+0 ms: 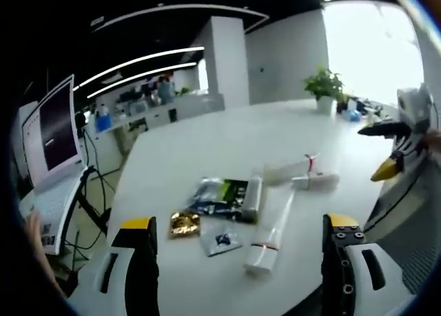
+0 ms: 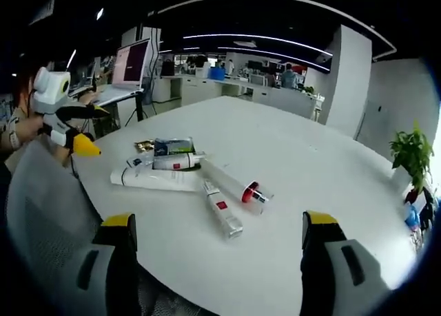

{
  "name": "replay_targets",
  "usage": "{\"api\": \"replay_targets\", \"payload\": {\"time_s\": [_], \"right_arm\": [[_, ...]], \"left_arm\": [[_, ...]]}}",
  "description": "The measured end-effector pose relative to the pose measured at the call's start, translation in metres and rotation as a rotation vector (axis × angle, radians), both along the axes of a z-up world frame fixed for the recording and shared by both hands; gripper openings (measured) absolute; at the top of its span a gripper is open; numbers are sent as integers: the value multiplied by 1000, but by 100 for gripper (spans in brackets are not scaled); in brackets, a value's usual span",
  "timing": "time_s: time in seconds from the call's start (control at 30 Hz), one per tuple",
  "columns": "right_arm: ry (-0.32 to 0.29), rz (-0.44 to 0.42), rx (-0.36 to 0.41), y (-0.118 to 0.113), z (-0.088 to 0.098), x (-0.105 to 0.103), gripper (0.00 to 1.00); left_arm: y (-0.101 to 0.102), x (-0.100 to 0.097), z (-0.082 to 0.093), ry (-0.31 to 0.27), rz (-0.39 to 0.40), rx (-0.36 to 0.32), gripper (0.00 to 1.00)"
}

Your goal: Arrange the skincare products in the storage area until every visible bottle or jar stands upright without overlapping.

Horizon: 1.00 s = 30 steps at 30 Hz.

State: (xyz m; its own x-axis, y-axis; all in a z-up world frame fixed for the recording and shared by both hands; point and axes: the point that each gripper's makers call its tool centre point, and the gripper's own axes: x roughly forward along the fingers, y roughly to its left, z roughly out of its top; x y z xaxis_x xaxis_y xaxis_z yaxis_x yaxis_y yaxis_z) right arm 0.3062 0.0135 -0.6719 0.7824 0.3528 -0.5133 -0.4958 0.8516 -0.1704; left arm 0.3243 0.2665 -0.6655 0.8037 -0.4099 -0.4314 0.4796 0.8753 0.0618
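Several skincare tubes lie flat in a loose cluster on the white table point(image 2: 296, 151). In the right gripper view I see a large white tube point(image 2: 155, 180), a clear tube with a red cap point(image 2: 234, 182), a small silver tube with a red label point(image 2: 222, 216) and another red-labelled tube point(image 2: 176, 162). A dark sachet pack point(image 2: 172, 146) and a gold sachet point(image 2: 143, 145) lie behind them. The left gripper view shows the white tube point(image 1: 269, 226), the silver tube point(image 1: 251, 195) and the dark pack point(image 1: 220, 192). My left gripper point(image 1: 240, 222) and right gripper point(image 2: 219, 223) are open, short of the pile.
The right gripper point(image 1: 382, 149) enters the left gripper view from the right, and the left gripper point(image 2: 88, 129) appears at the right gripper view's left. An open laptop point(image 2: 131, 65) stands beside the table. A potted plant point(image 1: 324, 85) sits far off. A grey chair back point(image 2: 41, 206) is close.
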Motion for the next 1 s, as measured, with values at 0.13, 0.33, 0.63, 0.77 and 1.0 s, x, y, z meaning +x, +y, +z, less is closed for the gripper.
{"api": "replay_targets", "payload": {"time_s": [0.13,0.33,0.63,0.77,1.0], "right_arm": [[43,28,15,1,0,7,100],[45,73,-42,-2,3,19,100],[75,155,-114,-2,7,44,100],[125,225,-173,-2,0,51,95],[151,296,-233,-2,-6,69,89]], "left_arm": [[-3,4,2,-4,-3,-10,97],[-7,9,3,-13,-15,-13,97],[-7,14,-6,-8,-18,-11,97],[-4,15,-6,-16,-15,-5,97],[-2,16,-4,-19,-3,-36,97]]}}
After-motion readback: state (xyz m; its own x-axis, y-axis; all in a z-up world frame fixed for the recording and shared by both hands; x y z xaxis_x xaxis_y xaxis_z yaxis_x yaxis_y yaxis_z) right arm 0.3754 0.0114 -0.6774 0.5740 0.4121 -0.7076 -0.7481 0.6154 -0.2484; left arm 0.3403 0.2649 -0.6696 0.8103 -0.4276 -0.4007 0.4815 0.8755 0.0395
